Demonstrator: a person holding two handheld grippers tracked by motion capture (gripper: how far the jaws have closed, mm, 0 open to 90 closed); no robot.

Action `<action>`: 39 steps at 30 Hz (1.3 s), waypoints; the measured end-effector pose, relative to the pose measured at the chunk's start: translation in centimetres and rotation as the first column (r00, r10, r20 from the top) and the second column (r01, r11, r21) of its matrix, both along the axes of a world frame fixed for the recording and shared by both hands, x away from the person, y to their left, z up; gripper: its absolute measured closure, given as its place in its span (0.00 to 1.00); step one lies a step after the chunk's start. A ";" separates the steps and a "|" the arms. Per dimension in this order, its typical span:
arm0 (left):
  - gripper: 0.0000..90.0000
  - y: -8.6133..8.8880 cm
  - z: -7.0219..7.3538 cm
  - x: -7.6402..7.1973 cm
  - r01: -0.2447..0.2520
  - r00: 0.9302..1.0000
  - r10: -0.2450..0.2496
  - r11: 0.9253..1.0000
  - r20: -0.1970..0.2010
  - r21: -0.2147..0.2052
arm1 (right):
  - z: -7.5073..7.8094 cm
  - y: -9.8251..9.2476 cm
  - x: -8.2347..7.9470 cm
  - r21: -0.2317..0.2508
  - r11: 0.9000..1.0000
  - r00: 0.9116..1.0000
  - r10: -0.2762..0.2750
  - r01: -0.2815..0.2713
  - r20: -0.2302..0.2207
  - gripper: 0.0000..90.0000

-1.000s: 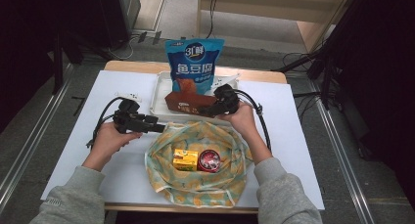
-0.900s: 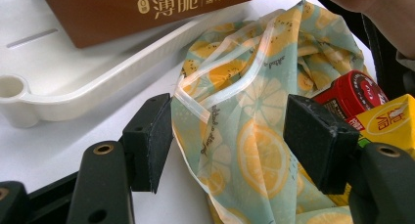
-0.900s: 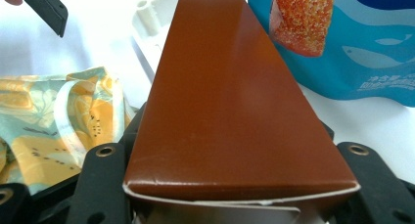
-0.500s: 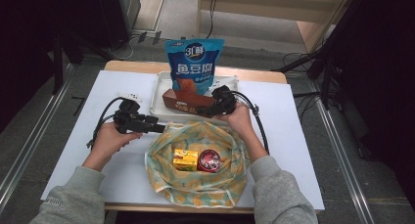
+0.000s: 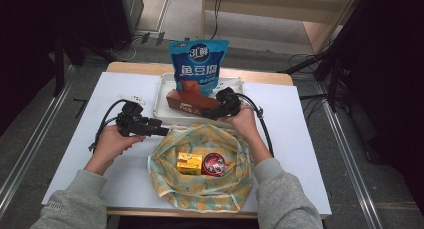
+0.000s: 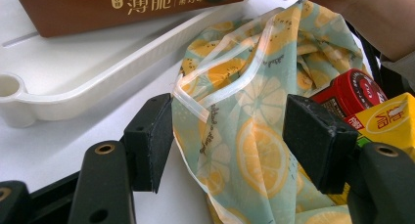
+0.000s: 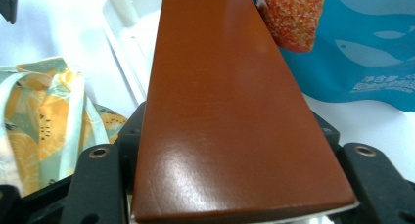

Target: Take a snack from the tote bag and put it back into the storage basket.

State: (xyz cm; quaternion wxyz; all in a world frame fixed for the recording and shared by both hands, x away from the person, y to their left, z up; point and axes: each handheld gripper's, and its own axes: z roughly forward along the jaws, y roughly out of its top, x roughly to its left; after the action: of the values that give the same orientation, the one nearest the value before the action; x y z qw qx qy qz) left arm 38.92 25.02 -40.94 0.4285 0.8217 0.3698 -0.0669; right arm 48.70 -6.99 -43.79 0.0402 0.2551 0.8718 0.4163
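Since the earlier frame, the brown box [image 5: 187,102] has shifted a little rightward in the white tray [image 5: 162,96], your right gripper's jaws have just been opening around it, and your left hand has kept its place. Item, right gripper [image 5: 212,111], one: jaws parted either side of the box's near end, the box lying between them; the right gripper view leaves it unclear whether the pads press on it. Item, left gripper [image 5: 159,132], one: jaws apart, straddling the rim of the lemon-print bag [image 5: 205,189], pads clear of the fabric in the left gripper view. Item, brown box, one: lying flat along the front edge of the tray, just before the upright blue snack pouch [image 5: 199,64]. Item, white tray, one: at the far middle of the table, bearing the box and the pouch. Item, lemon-print bag, one: open, at the near middle of the table between your forearms, its near edge at the table's front. Inside it: one yellow carton [image 5: 189,164] and one red-lidded jar [image 5: 213,164], side by side and touching. Item, cables, two: one trailing from each gripper. Surface: a white table [image 5: 300,139] with a wooden edge showing at its far side. Room: grey floor, dark stands and loose cables at both sides, a pale wooden frame beyond.
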 end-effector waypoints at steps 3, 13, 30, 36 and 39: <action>0.40 0.0 0.0 0.0 0.002 1.000 -0.002 1.000 -0.002 0.000 | -0.2 -0.2 0.2 0.002 1.000 1.000 -0.006 0.006 -0.003 0.43; 0.41 0.0 0.0 0.0 0.004 1.000 -0.004 1.000 0.001 -0.002 | -0.1 -0.5 0.5 0.040 0.999 0.999 -0.030 0.031 -0.036 0.33; 0.41 0.1 0.1 0.0 0.000 1.000 0.000 1.000 0.007 -0.007 | 2.0 -1.2 -0.2 0.053 0.995 0.996 -0.088 0.088 -0.002 0.33; 0.41 0.1 0.2 -0.1 -0.003 1.000 0.003 1.000 0.007 -0.006 | 2.8 -0.7 -1.2 0.061 0.996 0.998 -0.066 0.066 0.010 0.43; 0.41 0.1 0.2 -0.1 -0.003 1.000 0.003 1.000 0.008 -0.005 | 3.0 -0.2 -1.7 0.065 0.996 0.998 -0.061 0.059 0.021 0.48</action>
State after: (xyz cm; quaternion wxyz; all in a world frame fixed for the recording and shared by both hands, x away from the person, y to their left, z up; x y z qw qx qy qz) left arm 38.87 25.15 -40.77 0.4323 0.8203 0.3690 -0.0641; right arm 47.00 -7.16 -40.83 0.0546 0.2774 0.8494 0.4457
